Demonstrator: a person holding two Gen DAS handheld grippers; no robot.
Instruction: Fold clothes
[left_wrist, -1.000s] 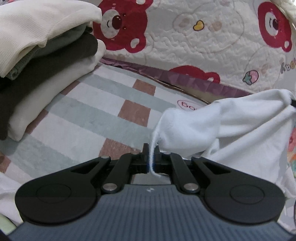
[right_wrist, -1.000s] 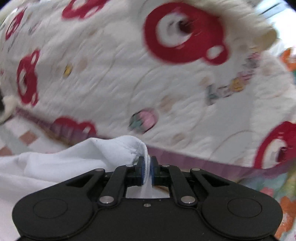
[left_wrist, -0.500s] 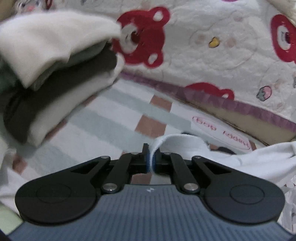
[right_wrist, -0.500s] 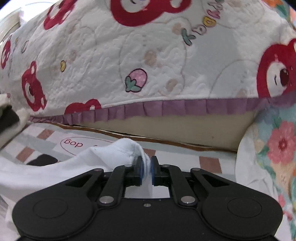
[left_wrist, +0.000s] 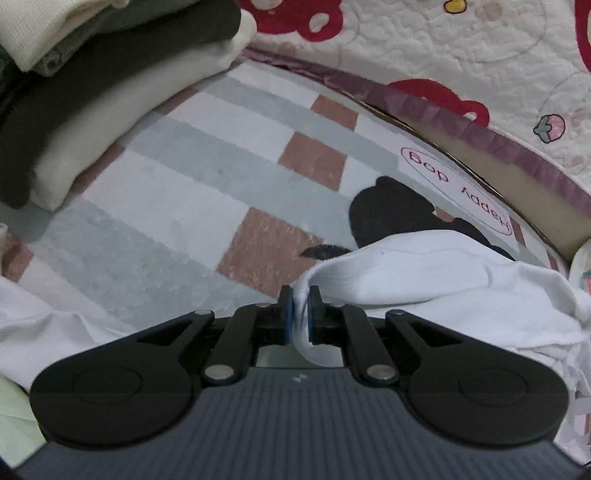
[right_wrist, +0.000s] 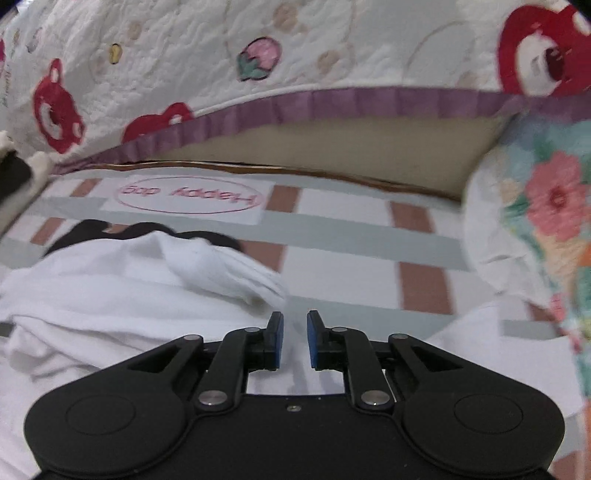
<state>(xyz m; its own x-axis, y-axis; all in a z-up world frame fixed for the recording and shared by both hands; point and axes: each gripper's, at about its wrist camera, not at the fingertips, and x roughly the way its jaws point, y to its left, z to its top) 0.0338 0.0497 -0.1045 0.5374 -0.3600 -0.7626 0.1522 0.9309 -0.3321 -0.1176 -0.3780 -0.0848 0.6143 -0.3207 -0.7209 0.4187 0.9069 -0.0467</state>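
Our left gripper (left_wrist: 300, 295) is pinching the white garment (left_wrist: 424, 273); our right gripper (right_wrist: 293, 325) is hovering spread, seemingly just near it.

Checked mat (left_wrist: 207, 173) in grey, white and brown squares on the floor, bear-print quilt (right_wrist: 184, 55) with purple frill hanging behind it, floral cloth (right_wrist: 546, 206) at right

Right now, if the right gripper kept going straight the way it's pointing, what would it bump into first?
Probably the checked bed sheet. The right gripper is open and empty, and the white garment lies just left of its line. Farther on comes the quilt's purple edge. Depth is hard to judge here.
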